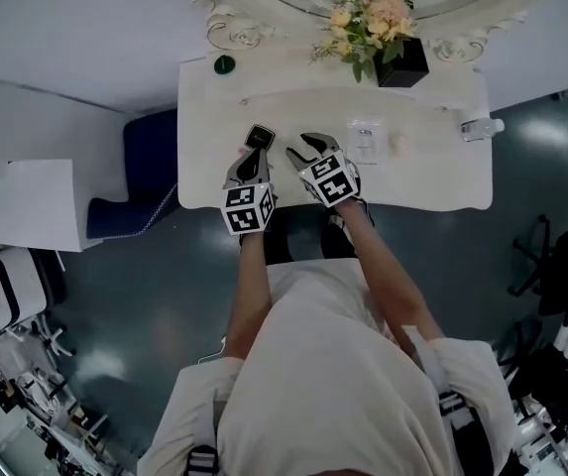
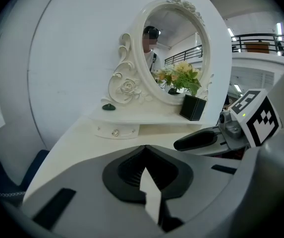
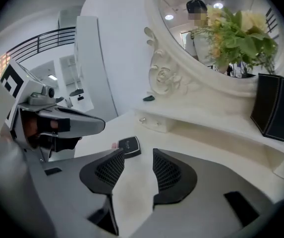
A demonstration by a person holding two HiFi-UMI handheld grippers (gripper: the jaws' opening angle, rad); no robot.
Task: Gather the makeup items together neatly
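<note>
1. The right gripper has its jaws apart, with nothing between them.
2. The small flat black makeup case lies on the white surface. It is just ahead of these jaws, a little to their left.
3. The case looks almost square, so no side is clearly longer.
4. The left gripper has its jaws pressed together and empty, and the case lies just past their tips.
5. I think the right jaws must swing a little left to reach it.

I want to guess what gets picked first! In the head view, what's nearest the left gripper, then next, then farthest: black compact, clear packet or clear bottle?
1. black compact, just beyond the tips of the left gripper.
2. clear packet, further right, in the middle.
3. clear bottle, at the far right edge.
</note>
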